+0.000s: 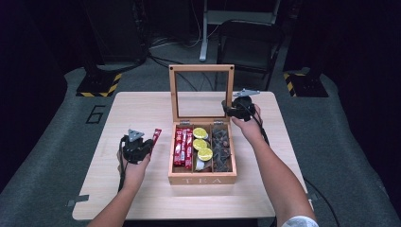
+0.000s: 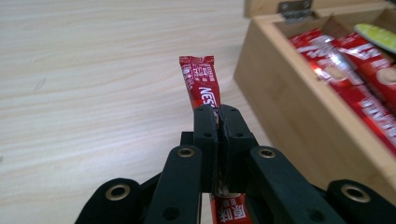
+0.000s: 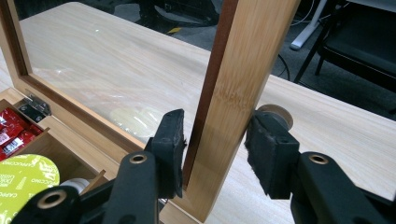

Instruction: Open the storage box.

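L gripper (image 2: 218, 122): clenched on red stick sachet (image 2: 200, 79), held above table (image 1: 142, 198), just beside tea box (image 1: 202, 179). R gripper (image 3: 215, 140): jaws astride upright lid frame (image 3: 243, 70), contact unclear. Risks: thin sachet slips or creases; lid drops if nudged

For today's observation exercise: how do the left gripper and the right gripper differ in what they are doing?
The left gripper is shut on a red sachet, held out over the table beside the tea box; the right gripper straddles the side rail of the upright lid, its fingers apart around the wood. The left is left of the box; the right is at the lid's right edge. Both are black and hand-held.
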Motion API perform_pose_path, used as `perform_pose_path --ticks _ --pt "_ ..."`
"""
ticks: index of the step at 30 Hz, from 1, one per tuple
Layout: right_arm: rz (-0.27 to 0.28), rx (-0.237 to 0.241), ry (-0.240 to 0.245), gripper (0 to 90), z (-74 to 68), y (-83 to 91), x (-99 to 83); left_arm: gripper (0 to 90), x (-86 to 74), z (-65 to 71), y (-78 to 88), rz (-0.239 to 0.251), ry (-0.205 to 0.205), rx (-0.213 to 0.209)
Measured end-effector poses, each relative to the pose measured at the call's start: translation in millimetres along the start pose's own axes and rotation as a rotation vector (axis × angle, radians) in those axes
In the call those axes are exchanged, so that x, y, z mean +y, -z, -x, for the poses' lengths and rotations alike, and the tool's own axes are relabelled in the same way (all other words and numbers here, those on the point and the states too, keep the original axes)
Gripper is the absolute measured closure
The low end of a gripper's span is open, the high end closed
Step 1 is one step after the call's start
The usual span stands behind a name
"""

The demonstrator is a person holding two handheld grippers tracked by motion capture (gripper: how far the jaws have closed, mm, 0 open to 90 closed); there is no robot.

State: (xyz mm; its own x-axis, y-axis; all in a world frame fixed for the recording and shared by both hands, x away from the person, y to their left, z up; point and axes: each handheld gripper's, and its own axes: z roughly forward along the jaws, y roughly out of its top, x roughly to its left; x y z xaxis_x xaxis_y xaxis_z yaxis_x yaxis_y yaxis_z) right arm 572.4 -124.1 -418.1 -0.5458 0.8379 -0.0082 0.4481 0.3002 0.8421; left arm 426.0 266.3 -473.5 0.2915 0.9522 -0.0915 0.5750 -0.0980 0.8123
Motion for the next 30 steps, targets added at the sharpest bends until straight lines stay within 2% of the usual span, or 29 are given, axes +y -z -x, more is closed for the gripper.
perform_pose_path --ticks 5,6,8,10,11,15,22,26,30 --pt "0.000 -0.001 -0.001 56.8 -0.5 0.8 0.1 86.3 -9.6 -11.8 -0.1 -0.011 0.023 0.012" --pt "0.000 -0.001 0.000 56.8 -0.4 0.8 0.1 86.3 -14.2 -17.6 0.0 -0.019 0.024 0.024" --pt "0.001 -0.001 0.000 56.8 -0.2 1.0 0.0 86.3 -16.9 -19.4 -0.1 -0.016 0.035 0.031" --pt "0.002 -0.002 0.003 56.8 -0.1 1.1 0.1 86.3 -23.0 -26.9 0.2 -0.015 0.047 0.048" --pt "0.001 -0.003 0.004 56.7 -0.2 1.1 0.1 86.3 -24.4 -29.9 1.3 -0.035 0.046 0.049" --pt "0.003 -0.002 0.005 56.6 -0.1 1.0 0.2 86.3 -30.9 -38.0 0.8 -0.052 0.044 0.062" --pt "0.006 -0.003 0.003 56.0 0.2 1.5 0.5 85.7 -39.3 -44.7 -3.0 -0.071 0.073 0.078" --pt "0.012 -0.001 0.001 55.8 0.9 2.6 0.9 84.2 -41.3 -46.9 -3.7 -0.087 0.076 0.079" --pt "0.015 -0.003 -0.005 55.4 1.7 3.2 1.1 76.2 -42.1 -48.2 -3.6 -0.080 0.075 0.072"
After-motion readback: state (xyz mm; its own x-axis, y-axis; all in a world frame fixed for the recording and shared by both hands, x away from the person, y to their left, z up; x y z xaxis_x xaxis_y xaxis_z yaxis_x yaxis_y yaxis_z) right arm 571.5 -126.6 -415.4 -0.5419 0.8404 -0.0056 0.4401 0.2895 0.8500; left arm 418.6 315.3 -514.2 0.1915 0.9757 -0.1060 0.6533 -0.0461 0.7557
